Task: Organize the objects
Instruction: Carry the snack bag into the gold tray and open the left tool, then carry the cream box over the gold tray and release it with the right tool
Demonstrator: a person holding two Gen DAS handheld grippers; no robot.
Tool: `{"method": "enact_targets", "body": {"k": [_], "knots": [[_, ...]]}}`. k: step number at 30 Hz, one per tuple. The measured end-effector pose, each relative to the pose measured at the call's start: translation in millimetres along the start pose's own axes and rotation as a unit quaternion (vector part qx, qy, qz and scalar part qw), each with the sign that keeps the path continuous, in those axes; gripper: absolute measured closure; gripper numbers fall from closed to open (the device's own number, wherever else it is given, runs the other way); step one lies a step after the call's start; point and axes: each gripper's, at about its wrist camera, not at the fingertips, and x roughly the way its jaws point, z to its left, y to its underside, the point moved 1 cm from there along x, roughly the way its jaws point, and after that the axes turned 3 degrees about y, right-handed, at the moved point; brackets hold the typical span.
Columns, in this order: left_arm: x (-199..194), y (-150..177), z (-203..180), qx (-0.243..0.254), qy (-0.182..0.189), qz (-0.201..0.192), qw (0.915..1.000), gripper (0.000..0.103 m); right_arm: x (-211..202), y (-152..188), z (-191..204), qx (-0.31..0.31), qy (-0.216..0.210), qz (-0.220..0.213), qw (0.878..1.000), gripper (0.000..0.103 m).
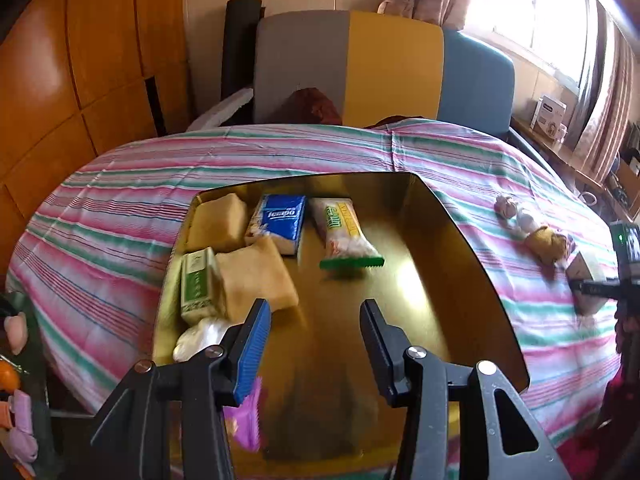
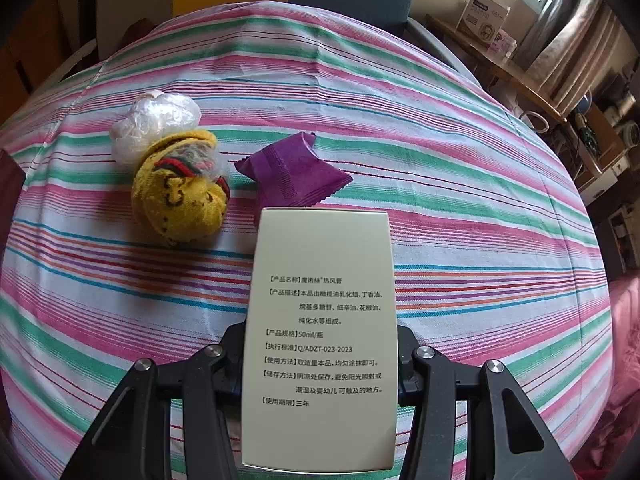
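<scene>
A gold tray [image 1: 452, 248] lies on the striped cloth and holds a blue Tempo tissue pack [image 1: 278, 222], a green-ended snack pack [image 1: 344, 232], two tan packs [image 1: 256, 272], a green and white pack [image 1: 198, 284] and a white bundle [image 1: 196, 338]. My left gripper [image 1: 316, 340] is open and empty over the tray's near part, with a pink wrapper [image 1: 248, 424] below it. My right gripper [image 2: 320, 360] is shut on a pale printed box [image 2: 322, 320] held above the cloth. Beyond it lie a purple packet [image 2: 290, 174], a yellow sock ball [image 2: 180, 190] and a clear plastic bundle [image 2: 154, 124].
The striped cloth [image 1: 120, 216] covers a round table. A grey, yellow and blue chair back [image 1: 360, 64] stands behind it. A wooden wardrobe [image 1: 60, 80] is at left. A cluttered shelf with a white carton [image 2: 486, 18] runs under the window at right.
</scene>
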Motion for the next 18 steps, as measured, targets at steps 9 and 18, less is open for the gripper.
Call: {"method": "enact_targets", "body": {"k": [9, 18], "knots": [[-8, 20, 17, -0.008, -0.011, 0.005, 0.9999, 0.056, 0, 3, 6, -0.01, 0.014, -0.01, 1.0, 0.052], [-20, 20, 48, -0.047, -0.015, -0.008, 0.9988, 0.056, -3, 3, 13, -0.008, 0.025, -0.016, 1.0, 0.053]]}}
